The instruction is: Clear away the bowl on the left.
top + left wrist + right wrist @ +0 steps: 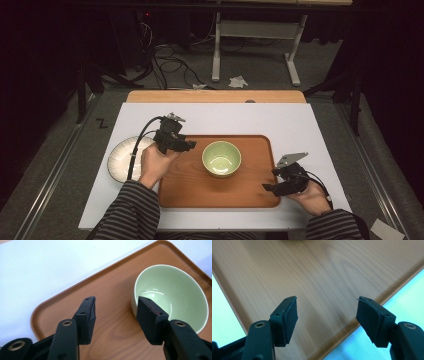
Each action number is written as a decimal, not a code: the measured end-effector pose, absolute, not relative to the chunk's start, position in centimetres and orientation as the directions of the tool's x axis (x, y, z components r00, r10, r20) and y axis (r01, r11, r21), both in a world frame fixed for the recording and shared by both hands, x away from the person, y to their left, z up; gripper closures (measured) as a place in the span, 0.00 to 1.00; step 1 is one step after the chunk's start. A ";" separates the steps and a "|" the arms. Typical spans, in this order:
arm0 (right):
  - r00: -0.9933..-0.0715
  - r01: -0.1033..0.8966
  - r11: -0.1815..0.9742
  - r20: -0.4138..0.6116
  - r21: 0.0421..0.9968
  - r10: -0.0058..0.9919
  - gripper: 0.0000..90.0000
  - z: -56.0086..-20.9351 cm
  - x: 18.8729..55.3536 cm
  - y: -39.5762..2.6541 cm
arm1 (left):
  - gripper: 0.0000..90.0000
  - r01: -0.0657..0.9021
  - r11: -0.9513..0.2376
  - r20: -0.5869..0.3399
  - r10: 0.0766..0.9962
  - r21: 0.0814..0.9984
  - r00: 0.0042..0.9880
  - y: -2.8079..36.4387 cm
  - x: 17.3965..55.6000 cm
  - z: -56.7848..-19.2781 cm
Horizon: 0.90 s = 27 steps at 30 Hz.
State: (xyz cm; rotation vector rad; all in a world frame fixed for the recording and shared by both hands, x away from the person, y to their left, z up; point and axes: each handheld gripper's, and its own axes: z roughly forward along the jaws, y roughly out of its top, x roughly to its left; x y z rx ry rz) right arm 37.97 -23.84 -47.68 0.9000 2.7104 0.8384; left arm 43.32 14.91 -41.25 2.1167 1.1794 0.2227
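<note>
At the bottom of the high view two striped sleeves come in, one at lower left and one at lower right. The right tongs (268, 187) sit at the lower right of the frame, over the near right corner of the wooden tray (250, 192). In the right gripper view their jaws stand apart with nothing between them, bare tray wood (317, 277) below and the tray's edge running across the lower right of the frame.

Left of centre in the high view, the left tongs (192, 145) hang over the tray's far left part, pointing toward the green bowl (221, 158). The left gripper view shows these jaws released too, nothing gripped between the pads; the green bowl (172, 293) lies at the right of that frame, just behind the right-hand jaw, apart from the pads as far as I can tell. The bowl stands upright and empty near the middle of the tray (112, 287).

At the left of the high view a white plate (120, 157) rests on the white worktop (280, 120), just beside the tray's left edge, partly behind the left hand (155, 165). Beyond the worktop's far edge, cables and a metal stand (255, 37) sit on the grey floor.
</note>
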 end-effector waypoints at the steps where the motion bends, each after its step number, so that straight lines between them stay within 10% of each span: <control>1: -0.804 0.504 0.662 0.022 0.555 0.594 0.39 -47.6 37.9 -23.8 | 0.55 0.681 -0.346 -0.176 0.800 0.645 0.573 15.1 43.2 -41.1; 27: -0.805 0.504 0.666 0.019 0.551 0.594 0.39 -47.8 38.0 -23.7 | 0.56 0.703 -0.229 -0.216 0.848 0.673 0.484 21.0 39.7 -41.7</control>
